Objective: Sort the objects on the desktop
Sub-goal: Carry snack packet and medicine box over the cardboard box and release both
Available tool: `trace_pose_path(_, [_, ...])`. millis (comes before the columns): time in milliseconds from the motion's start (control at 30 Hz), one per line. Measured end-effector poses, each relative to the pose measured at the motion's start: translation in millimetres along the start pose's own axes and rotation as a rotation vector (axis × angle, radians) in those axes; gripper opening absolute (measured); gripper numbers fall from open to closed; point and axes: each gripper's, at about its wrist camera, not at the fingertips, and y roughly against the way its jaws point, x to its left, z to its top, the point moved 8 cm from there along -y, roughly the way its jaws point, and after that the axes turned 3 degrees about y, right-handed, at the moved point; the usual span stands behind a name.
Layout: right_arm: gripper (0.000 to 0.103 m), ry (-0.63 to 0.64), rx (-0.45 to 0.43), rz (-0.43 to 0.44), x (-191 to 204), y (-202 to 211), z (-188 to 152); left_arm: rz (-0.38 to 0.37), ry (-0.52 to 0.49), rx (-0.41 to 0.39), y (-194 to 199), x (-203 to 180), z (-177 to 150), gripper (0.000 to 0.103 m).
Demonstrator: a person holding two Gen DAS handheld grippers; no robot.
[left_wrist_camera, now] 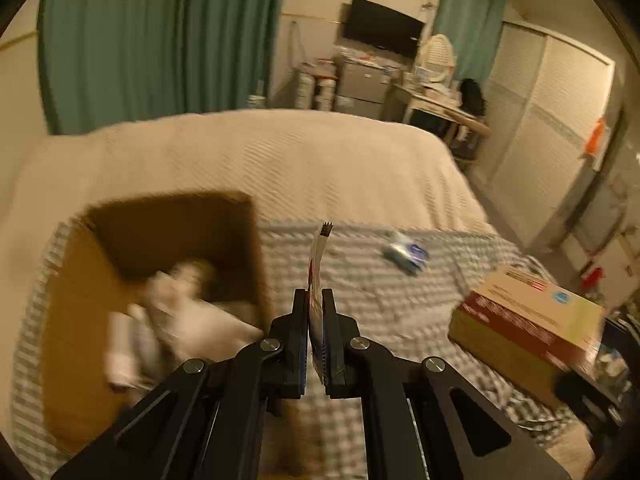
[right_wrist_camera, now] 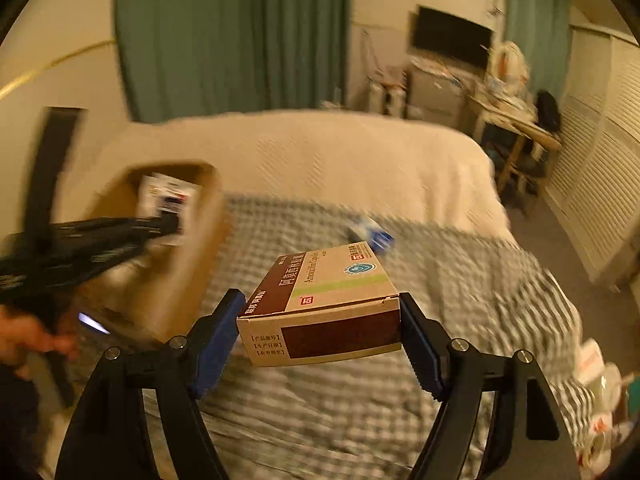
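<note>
My left gripper [left_wrist_camera: 316,300] is shut on a thin flat sachet [left_wrist_camera: 318,264], held edge-on beside an open cardboard box [left_wrist_camera: 80,320] that holds several white packets. The left gripper [right_wrist_camera: 168,220] and its sachet [right_wrist_camera: 168,196] also show in the right wrist view, over the box [right_wrist_camera: 200,240]. My right gripper [right_wrist_camera: 320,312] is shut on a beige and maroon medicine box [right_wrist_camera: 328,300], held above the checked cloth; the box also shows in the left wrist view [left_wrist_camera: 528,316]. A small blue and white pack [left_wrist_camera: 406,254] lies on the cloth, also seen in the right wrist view [right_wrist_camera: 372,234].
A grey checked cloth [right_wrist_camera: 320,400] covers the near surface, with a cream bedspread [left_wrist_camera: 260,152] behind it. Loose packets [right_wrist_camera: 600,380] lie at the right edge. A desk with a chair [right_wrist_camera: 520,132], a TV and green curtains stand at the far wall.
</note>
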Motion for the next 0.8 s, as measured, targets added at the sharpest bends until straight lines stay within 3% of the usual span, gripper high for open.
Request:
trace_pose_path(133, [0.075,0.002,-0.057,0.145,64.6,9.0,34.8,0.064,0.002,0.014,-2.3,49.6,24.1,0.006])
trace_pose_path(267, [0.075,0.011,-0.055,0.258,118.5,-6.3,49.0,0.116,0.008,0.042,-6.8,99.4,27.1,0.006])
trace_pose_path(433, [0.075,0.075,-0.012,0.356,178.8,-45.0,44.5,0.100,-0.001,0.072,-15.2,137.2,18.1,0.006])
trace_pose_path(600, [0.076,0.059,0.036,0.427,196.3,-84.1,37.0,0.075,-0.026,0.122,-33.5,153.1,11.7,0.006])
trace_pose_path(800, [0.077,0.113,0.050,0.450,197.3,-107.0,28.8,0.078,-0.055,0.132,-45.8,156.4,12.0,0.009])
